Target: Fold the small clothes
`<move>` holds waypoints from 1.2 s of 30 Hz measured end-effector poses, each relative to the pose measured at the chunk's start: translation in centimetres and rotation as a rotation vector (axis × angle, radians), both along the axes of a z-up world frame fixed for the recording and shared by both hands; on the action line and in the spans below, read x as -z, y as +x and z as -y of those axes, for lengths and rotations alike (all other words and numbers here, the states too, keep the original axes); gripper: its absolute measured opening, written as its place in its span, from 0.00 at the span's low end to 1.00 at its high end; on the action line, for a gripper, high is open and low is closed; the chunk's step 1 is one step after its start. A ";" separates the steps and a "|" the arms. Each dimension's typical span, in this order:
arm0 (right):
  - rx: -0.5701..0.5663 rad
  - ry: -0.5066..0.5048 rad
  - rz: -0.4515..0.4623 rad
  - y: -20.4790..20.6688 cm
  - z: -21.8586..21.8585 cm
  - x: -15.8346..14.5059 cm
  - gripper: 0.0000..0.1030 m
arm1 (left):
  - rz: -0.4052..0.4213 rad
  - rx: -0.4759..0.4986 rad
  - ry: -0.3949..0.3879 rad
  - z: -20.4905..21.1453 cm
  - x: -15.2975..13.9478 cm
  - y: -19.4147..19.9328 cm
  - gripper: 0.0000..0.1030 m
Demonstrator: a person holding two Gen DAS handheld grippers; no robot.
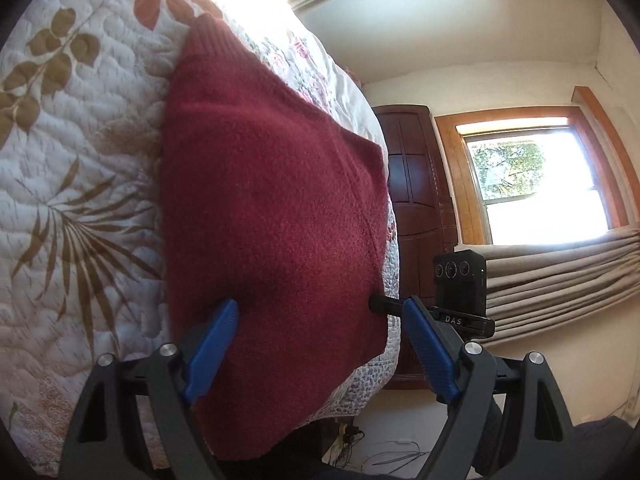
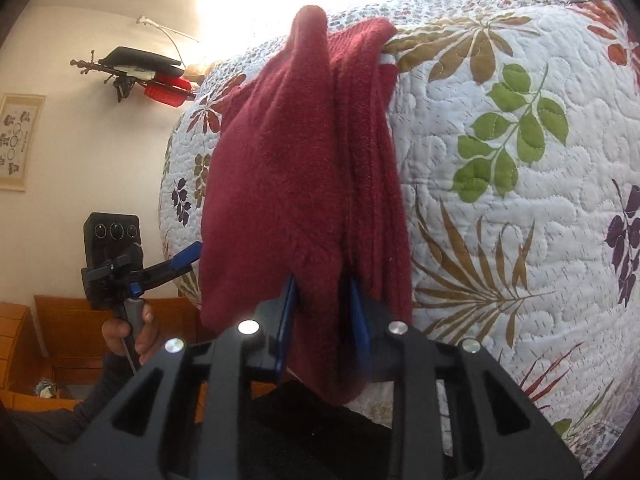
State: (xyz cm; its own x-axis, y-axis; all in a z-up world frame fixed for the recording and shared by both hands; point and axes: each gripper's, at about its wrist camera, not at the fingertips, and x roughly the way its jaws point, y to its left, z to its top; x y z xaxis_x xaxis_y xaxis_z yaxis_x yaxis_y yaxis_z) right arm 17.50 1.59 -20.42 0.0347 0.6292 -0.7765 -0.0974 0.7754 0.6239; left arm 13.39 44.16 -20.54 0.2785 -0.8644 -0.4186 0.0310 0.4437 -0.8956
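Left wrist view: a dark red knitted garment lies on a quilted bedspread printed with brown and rust leaves. The left gripper has its two blue fingers spread wide, one over the near part of the garment and the other past its edge, toward the room; nothing sits between them. Beyond that edge the right gripper appears as a black housing with three round lenses (the letters "DAS" are legible on its bar). Behind it stand a dark wooden door, a wood-framed window and beige curtains.

Right wrist view: the right gripper has its blue fingers drawn close together on a thick fold of the same garment, which bulges up between and over them; the cloth runs away from the camera across the bedspread, here showing green, gold and purple leaf prints. The garment lies in at least two layers, with a ribbed portion along its right side. At left, the left gripper is seen from the side, one blue fingertip touching or just beside the garment's edge, its handle held by a hand. A framed picture hangs on the wall behind.
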 end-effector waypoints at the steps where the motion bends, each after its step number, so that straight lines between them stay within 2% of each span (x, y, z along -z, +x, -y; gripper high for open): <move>1: 0.005 -0.013 0.014 -0.6 0.2 -0.6 0.31 | 0.026 0.003 -0.019 -0.3 -0.9 -0.7 0.82; 3: 0.011 -0.017 0.028 -2.0 0.5 -1.4 0.44 | 0.061 0.019 -0.035 -0.5 -2.0 -1.9 0.82; 5: -0.002 -0.018 0.013 -3.2 0.2 -1.0 0.50 | 0.041 0.040 -0.060 -0.3 -1.3 -2.8 0.82; 6: -0.014 -0.035 0.001 -3.6 -0.2 -0.3 0.46 | 0.012 0.053 -0.063 0.1 -0.3 -3.1 0.82; 7: -0.026 -0.057 -0.014 -3.9 -0.5 0.6 0.34 | -0.021 0.065 -0.052 0.6 0.9 -3.1 0.82; 8: -0.039 -0.086 -0.031 -3.9 -0.6 1.5 0.07 | -0.047 0.078 -0.051 1.1 2.2 -3.2 0.82; 10: -0.022 -0.116 -0.053 -3.9 -0.2 2.7 0.06 | -0.073 0.092 -0.041 1.9 4.2 -3.1 0.82; 13: -0.005 -0.134 -0.055 -3.8 0.2 3.1 0.05 | -0.068 0.091 -0.059 2.3 5.0 -3.1 0.82; 16: -0.006 -0.131 -0.038 -3.7 0.4 2.2 0.09 | -0.052 0.088 -0.054 1.7 4.3 -3.4 0.82; 17: -0.004 -0.139 -0.024 -3.8 0.8 1.3 0.13 | -0.039 0.081 -0.067 1.3 3.5 -3.9 0.82; 18: 0.015 -0.158 0.009 -4.0 1.1 0.1 0.24 | -0.022 0.071 -0.085 0.7 2.8 -4.1 0.82; 21: 0.098 -0.134 0.126 -4.1 1.8 -4.1 0.25 | 0.011 0.075 -0.127 -0.4 1.5 -5.1 0.82; 23: 0.097 -0.084 0.183 -3.4 1.0 -5.6 0.26 | 0.009 0.110 -0.122 -0.1 1.6 -5.3 0.83; 26: 0.018 -0.013 0.159 -1.9 -2.1 -4.1 0.38 | -0.023 0.154 -0.092 1.1 3.1 -5.3 0.83; 27: 0.003 -0.004 0.139 -1.4 -2.9 -2.9 0.38 | -0.033 0.159 -0.085 1.5 3.7 -5.2 0.83; 28: -0.002 -0.015 0.118 -0.8 -3.3 -1.6 0.37 | -0.041 0.160 -0.078 1.8 4.3 -5.1 0.83; 29: 0.003 -0.025 0.104 -0.5 -3.1 -0.5 0.29 | -0.047 0.156 -0.074 2.0 4.8 -5.1 0.84; 30: 0.017 -0.025 0.092 -0.1 -2.9 0.2 0.12 | -0.055 0.143 -0.074 2.0 5.2 -5.0 0.85; 31: 0.038 -0.028 0.079 0.0 -2.2 0.9 0.00 | -0.066 0.127 -0.072 2.1 5.5 -4.8 0.85; 33: 0.073 0.033 0.047 -0.1 -0.1 1.7 0.00 | -0.078 0.096 -0.059 2.0 5.4 -5.1 0.85; 35: 0.081 0.040 0.066 -0.8 0.7 0.9 0.00 | -0.065 0.054 0.003 2.0 3.9 -6.0 0.86; 36: 0.077 0.035 0.094 -1.5 0.9 -0.2 0.08 | -0.053 0.021 0.048 1.9 2.9 -6.7 0.94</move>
